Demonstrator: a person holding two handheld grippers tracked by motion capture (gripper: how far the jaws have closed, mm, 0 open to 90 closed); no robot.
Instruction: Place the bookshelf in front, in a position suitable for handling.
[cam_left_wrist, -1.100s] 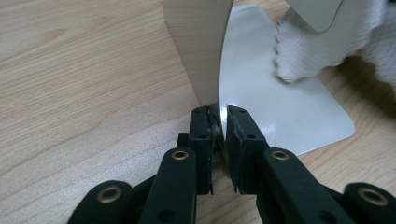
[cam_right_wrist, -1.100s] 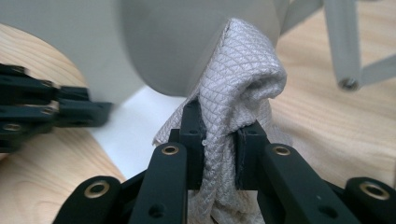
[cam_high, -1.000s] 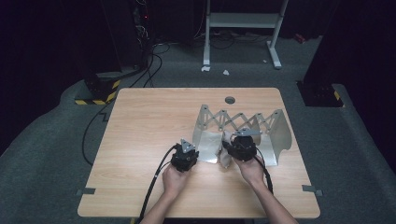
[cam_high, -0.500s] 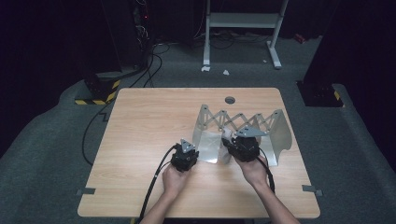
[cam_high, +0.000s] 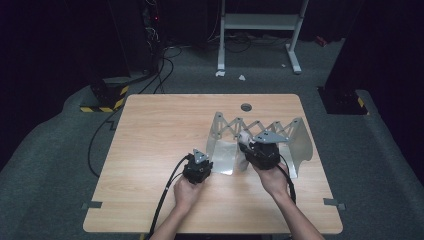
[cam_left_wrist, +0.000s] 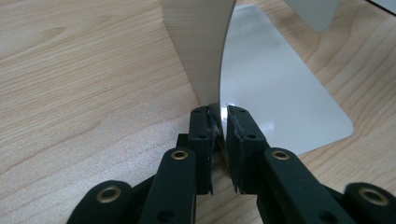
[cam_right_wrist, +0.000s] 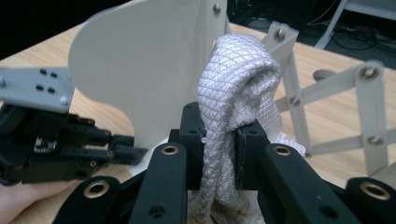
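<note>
A person works at a wooden surface (cam_high: 165, 130) with a hand-held tool in each hand. An expanding metal rack (cam_high: 260, 135), with a scissor lattice joining curved end plates, stands on the right half of the surface.

The left tool (cam_left_wrist: 219, 122) is clenched on the thin near edge of the rack's left end plate (cam_left_wrist: 201, 51), low down where the plate curves out to its flat foot. The right tool (cam_right_wrist: 219, 135) is clenched on a folded white quilted cloth (cam_right_wrist: 238, 98), holding it up just right of that plate and in front of the lattice arms (cam_right_wrist: 369, 116).

The grip on the plate looks the likeliest to fail: the metal is smooth and the jaws pinch only its edge, so a pull could slip them off and let the rack slide or tip. The cloth is bunched and thick, so it could snag on the lattice rivets or drop short of its slot if let go early.

In the high view the cloth (cam_high: 244, 136) sits at the tip of the right tool (cam_high: 246, 145), between the end plates, while the left tool (cam_high: 206, 161) stands near and left of it.
</note>
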